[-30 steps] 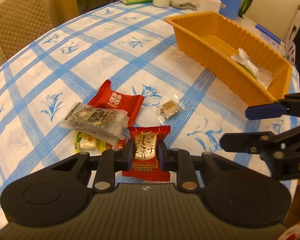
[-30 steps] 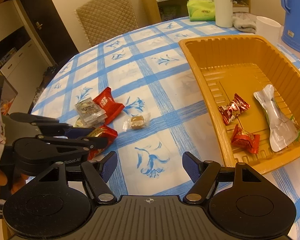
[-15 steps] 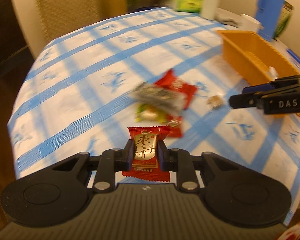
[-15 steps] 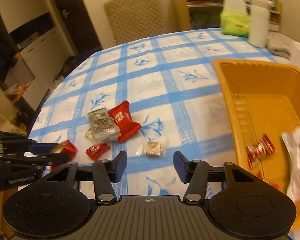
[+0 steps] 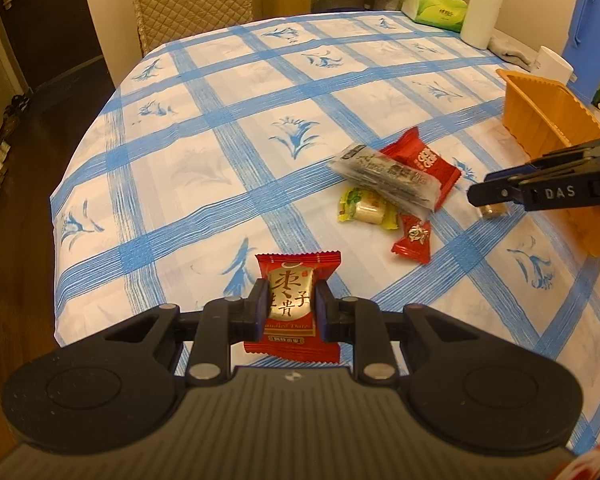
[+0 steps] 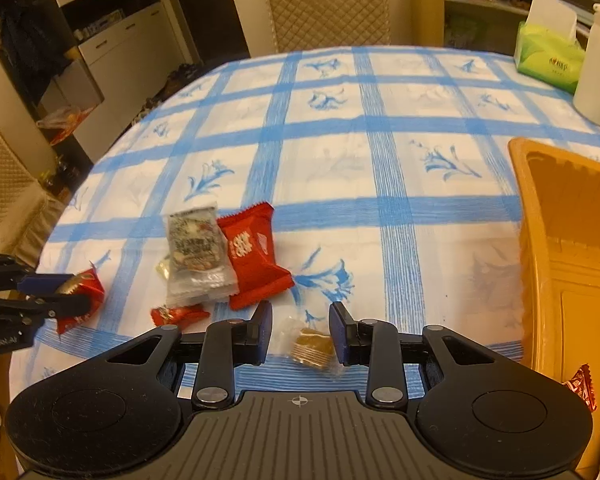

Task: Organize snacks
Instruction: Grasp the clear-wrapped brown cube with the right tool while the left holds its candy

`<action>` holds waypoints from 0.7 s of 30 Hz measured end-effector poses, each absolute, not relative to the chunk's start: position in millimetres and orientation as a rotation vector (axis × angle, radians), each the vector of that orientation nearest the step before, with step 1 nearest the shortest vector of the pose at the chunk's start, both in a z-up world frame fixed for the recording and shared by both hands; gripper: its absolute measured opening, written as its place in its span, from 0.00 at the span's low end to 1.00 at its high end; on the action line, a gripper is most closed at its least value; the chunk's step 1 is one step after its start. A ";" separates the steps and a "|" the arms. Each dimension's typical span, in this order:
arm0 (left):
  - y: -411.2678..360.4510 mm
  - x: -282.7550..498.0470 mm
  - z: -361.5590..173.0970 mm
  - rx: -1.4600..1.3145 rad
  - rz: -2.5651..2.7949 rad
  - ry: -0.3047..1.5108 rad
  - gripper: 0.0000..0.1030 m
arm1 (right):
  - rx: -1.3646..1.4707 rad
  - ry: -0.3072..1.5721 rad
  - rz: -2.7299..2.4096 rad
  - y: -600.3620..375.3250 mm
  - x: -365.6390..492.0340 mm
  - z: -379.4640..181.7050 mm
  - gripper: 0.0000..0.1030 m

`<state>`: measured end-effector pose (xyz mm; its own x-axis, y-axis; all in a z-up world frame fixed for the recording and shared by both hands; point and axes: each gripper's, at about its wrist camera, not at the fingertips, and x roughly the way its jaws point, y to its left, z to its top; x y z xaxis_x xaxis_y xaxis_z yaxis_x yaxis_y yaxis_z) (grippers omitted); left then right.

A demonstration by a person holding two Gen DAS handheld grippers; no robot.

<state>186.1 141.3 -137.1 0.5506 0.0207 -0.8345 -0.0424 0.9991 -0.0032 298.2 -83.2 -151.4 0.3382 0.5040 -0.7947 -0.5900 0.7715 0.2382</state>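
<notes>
My left gripper (image 5: 290, 298) is shut on a red date-candy packet (image 5: 292, 308) and holds it above the checked tablecloth, left of the snack pile. The right wrist view shows that gripper (image 6: 56, 294) at the left edge. My right gripper (image 6: 300, 320) is low over the table. Its jaws are closing around a small clear-wrapped brown candy (image 6: 312, 348), with a gap still showing at the left pad. The pile holds a clear packet with dark filling (image 6: 196, 252), a red packet (image 6: 252, 256), a small red candy (image 6: 178, 314) and a yellow-green one (image 5: 364, 210). The orange tray (image 6: 540, 240) stands to the right.
At the far side of the table are a green tissue box (image 5: 434, 8), a white bottle (image 5: 482, 8), a white cup (image 5: 554, 64) and a blue jug (image 5: 590, 28). A quilted chair (image 6: 328, 4) stands beyond the table. The table's rounded edge drops off at the left.
My right gripper swung left from the tray, came down over the clear-wrapped candy, and its jaws narrowed around it. My left gripper moved left, away from the pile, still holding the date packet.
</notes>
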 end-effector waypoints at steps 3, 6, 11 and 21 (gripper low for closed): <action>145.1 187.0 -138.7 -0.030 0.045 0.993 0.21 | -0.085 1.018 0.728 -87.8 292.7 -152.1 0.32; 146.4 187.3 -139.5 -0.034 0.049 0.996 0.21 | -0.078 1.027 0.743 -88.9 282.1 -151.1 0.32; 146.6 189.2 -142.6 -0.039 0.054 1.011 0.22 | -0.118 1.011 0.724 -81.0 266.9 -152.9 0.32; 147.0 192.4 -146.2 -0.057 0.067 1.030 0.26 | -0.279 0.920 0.640 -58.2 247.2 -155.8 0.25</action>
<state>192.4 147.0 -146.2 0.5133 0.0287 -0.8578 -0.0823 0.9965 -0.0159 247.2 -58.2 -155.8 0.4389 0.3925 -0.8083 -0.6221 0.7818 0.0419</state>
